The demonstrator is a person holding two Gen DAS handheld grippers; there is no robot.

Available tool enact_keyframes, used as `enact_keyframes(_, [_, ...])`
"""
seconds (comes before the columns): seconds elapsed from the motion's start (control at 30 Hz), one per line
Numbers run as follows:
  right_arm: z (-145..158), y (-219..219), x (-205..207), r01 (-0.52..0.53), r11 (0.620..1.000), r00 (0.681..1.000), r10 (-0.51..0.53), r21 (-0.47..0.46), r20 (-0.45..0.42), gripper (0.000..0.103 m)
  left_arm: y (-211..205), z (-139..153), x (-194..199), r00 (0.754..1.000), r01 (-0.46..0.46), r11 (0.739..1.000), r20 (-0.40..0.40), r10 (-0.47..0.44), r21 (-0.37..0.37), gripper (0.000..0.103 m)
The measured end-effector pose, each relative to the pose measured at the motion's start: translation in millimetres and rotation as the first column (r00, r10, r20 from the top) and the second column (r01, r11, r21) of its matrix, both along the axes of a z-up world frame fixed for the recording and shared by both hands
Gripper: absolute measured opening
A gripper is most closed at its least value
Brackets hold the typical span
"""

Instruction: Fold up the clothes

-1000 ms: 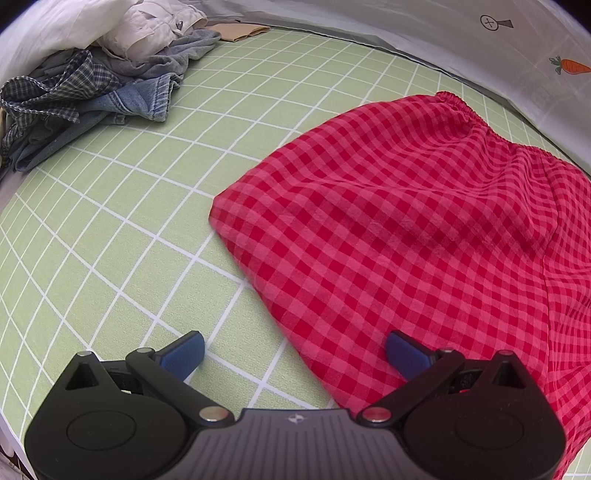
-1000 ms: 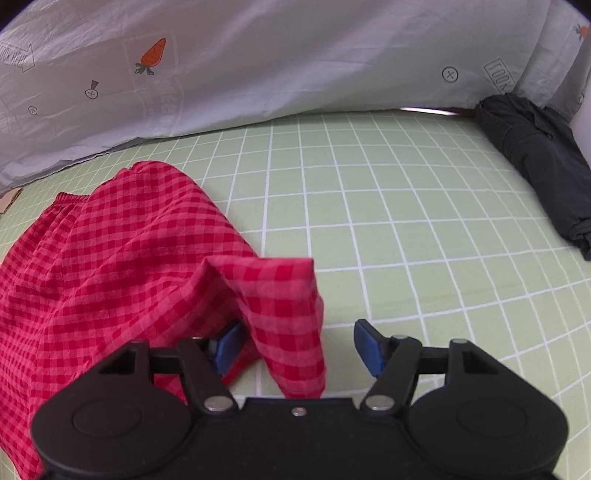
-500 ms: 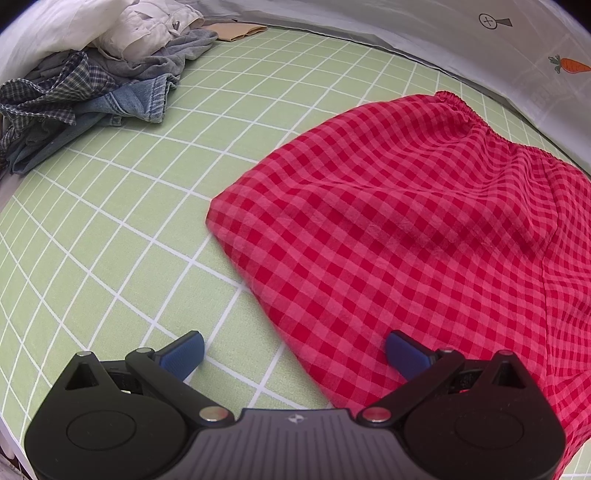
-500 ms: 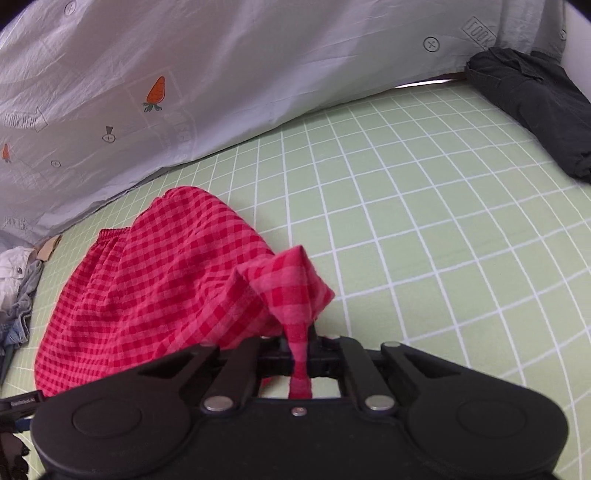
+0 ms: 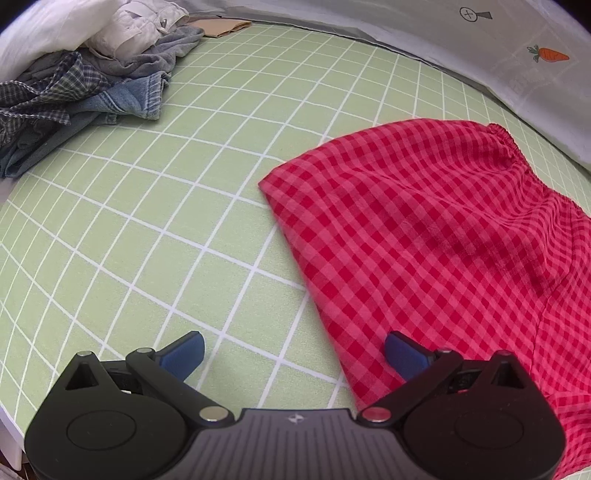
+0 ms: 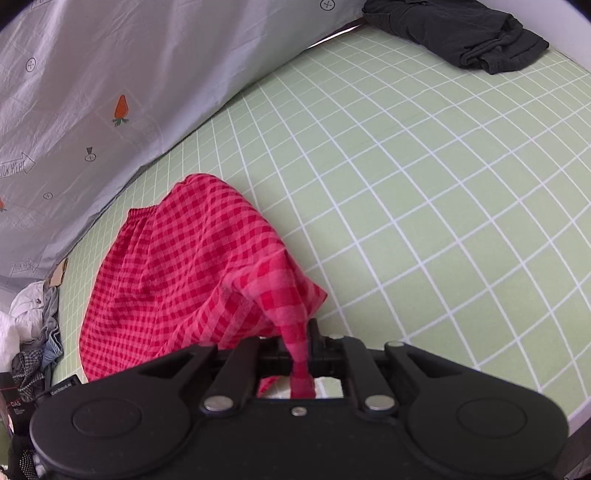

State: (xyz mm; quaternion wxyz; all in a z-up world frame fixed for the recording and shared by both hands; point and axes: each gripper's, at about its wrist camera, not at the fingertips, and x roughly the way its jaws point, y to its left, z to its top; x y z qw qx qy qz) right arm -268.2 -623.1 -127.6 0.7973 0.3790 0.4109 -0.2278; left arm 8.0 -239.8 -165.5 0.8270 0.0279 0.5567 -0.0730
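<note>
Right tongs [image 6: 301, 347] pinch a corner of the red checked shorts [image 5: 443, 236]; left tongs [image 5: 293, 354] gape wide with nothing between them.

The shorts lie spread over the right half of the left view on the green gridded sheet [image 5: 166, 221], elastic waistband at the upper right. In the right view their near corner is lifted into a peak at lower centre. A heap of clothes [image 5: 81, 92] sits upper left; a dark garment [image 6: 458, 33], possibly folded, lies upper right in the right view.
</note>
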Motion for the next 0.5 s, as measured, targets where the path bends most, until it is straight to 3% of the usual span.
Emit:
enact_keyframes(0.13, [20,7,-6,0.086,0.994,0.995,-0.082,-0.063,0.057,0.047,16,7,7,1.0,-0.025,1.0,0.007,0.025,-0.001,0.102])
enact_keyframes(0.23, [38,5,2,0.142,0.983,0.982,-0.126,-0.115,0.138,0.062,22,10,20,0.999,-0.027,1.0,0.018,0.027,0.004,0.102])
enact_keyframes(0.33, [40,1,28,0.126,0.978,0.985,-0.103,-0.166,0.14,0.066,23,15,33,0.999,-0.004,1.0,0.032,0.004,-0.005,0.1])
enact_keyframes(0.5, [14,-3,91,0.058,0.979,0.992,-0.035,-0.194,0.121,0.072,15,14,64,0.997,0.053,0.999,0.06,-0.053,0.002,0.098])
